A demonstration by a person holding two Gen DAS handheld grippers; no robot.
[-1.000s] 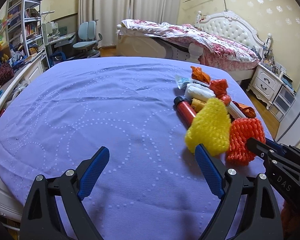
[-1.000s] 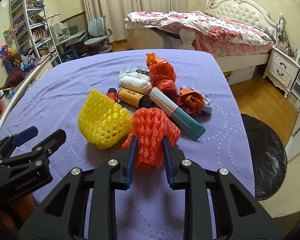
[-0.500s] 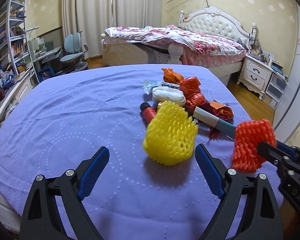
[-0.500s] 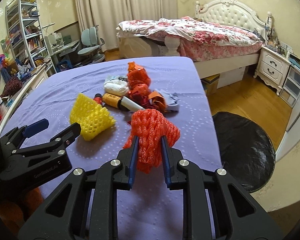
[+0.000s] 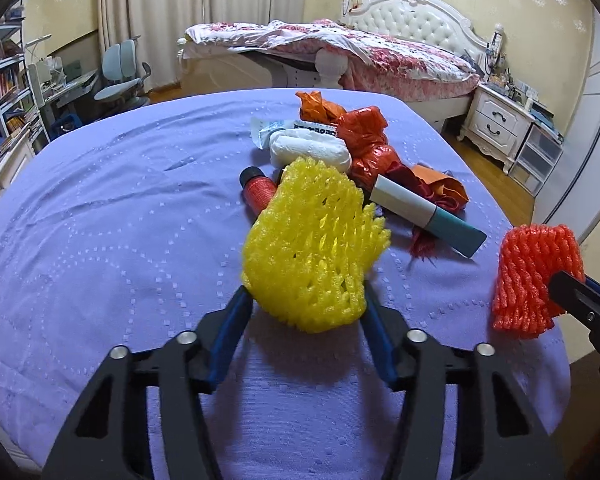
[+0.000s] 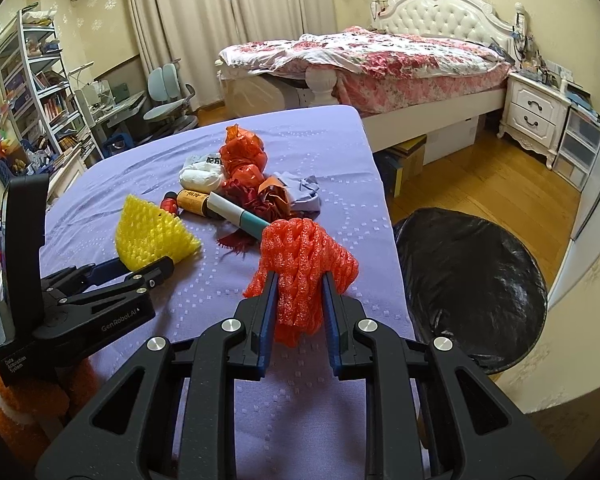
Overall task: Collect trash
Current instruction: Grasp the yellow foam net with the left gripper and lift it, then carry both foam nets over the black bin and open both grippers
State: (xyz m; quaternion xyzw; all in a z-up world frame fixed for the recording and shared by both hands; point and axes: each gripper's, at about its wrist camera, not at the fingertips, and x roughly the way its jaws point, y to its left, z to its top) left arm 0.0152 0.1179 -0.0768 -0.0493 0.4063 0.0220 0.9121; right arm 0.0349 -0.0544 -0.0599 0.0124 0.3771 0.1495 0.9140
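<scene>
Purple quilted cloth (image 5: 120, 240) covers the table. Nearest, the left gripper (image 5: 306, 308) has just been closing its blue pads around a yellow foam net (image 5: 316, 248). The right gripper (image 6: 298, 300) pinches a crumpled orange foam net (image 6: 300, 264) tight — lifted beside a glossy black bin bag (image 6: 472, 280). Behind lies a trash heap (image 5: 364, 156).

Left of the left gripper (image 5: 304, 300), bare purple tablecloth (image 5: 100, 240) lies wide open. Straight ahead, the trash pile (image 5: 364, 152) blocks the way. Right of the right gripper (image 6: 298, 300), the black bag (image 6: 468, 280) gapes past the table's edge.
</scene>
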